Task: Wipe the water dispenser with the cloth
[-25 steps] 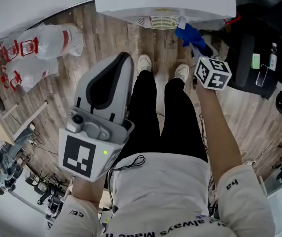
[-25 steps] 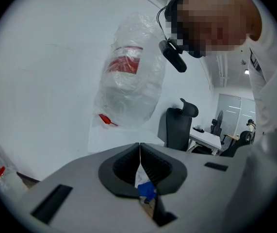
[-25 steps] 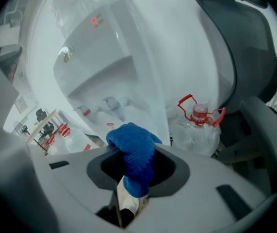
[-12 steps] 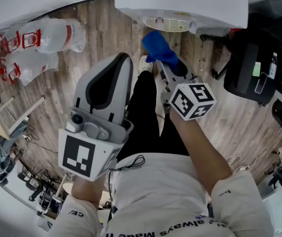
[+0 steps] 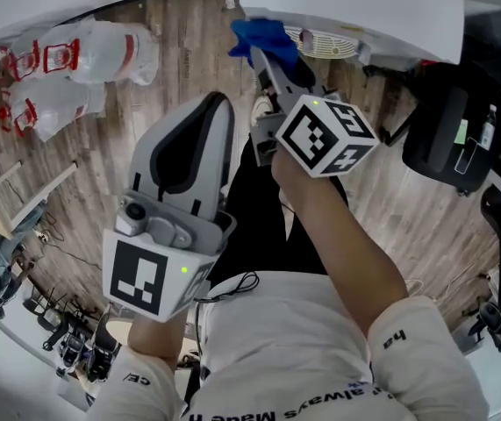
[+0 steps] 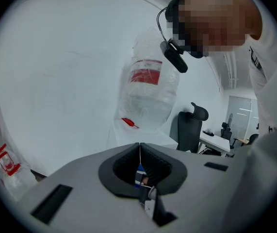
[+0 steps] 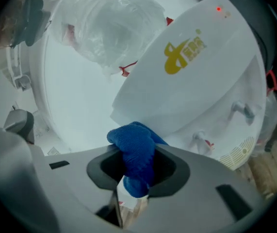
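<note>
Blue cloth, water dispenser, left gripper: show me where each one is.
blue cloth (image 7: 134, 141), right gripper view, its bunched top fold.
water dispenser (image 7: 199, 92), right gripper view, white front panel below the logo.
left gripper (image 6: 139, 147), left gripper view, where its shut tips meet.

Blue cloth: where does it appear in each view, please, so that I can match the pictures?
Head view: the blue cloth is at top centre, pinched by the right gripper, just left of the white water dispenser.
Left gripper view: the cloth cannot be recognised there.
Right gripper view: lower centre, clamped between the jaws.
Shared landmark: the water dispenser, towards the upper right in the head and right gripper views.
</note>
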`<state>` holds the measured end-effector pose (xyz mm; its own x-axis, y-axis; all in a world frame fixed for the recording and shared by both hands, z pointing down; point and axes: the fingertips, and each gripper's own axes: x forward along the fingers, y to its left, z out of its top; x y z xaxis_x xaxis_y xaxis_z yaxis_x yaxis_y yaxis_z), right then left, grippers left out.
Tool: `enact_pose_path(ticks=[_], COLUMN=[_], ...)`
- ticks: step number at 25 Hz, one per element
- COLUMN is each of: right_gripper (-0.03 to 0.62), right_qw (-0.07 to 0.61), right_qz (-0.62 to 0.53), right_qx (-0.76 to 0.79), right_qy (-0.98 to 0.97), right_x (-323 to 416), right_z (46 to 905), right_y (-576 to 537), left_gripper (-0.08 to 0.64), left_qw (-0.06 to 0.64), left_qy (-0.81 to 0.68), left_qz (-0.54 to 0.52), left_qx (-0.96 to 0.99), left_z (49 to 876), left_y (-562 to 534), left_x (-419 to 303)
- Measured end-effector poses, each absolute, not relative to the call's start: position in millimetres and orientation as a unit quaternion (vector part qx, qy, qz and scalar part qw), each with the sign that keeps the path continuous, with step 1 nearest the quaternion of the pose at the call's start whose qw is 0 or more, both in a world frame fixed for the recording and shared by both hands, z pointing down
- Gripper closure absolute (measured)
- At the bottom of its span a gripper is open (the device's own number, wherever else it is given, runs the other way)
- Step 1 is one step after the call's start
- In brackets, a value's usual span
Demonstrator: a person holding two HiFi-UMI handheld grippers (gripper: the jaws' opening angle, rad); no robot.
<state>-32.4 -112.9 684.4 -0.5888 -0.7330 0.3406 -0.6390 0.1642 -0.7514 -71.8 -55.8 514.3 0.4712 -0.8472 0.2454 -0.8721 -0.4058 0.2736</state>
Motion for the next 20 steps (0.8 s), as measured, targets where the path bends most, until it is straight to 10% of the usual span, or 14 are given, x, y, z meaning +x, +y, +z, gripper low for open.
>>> enact_pose_path(ticks=[20], right_gripper=[0.482], right_qw=[0.051], right_qz=[-0.496], right_qx=[-0.485], right_qy=[0.718], right_x=[-37], right_z=[730], right_y=[-135], left_gripper=[0.538], left_qw=[0.195], left_qy=[-0.516], left_qz=[0.043], left_qx=[0.833], left_z=[526], left_y=[-64], left_x=[-92])
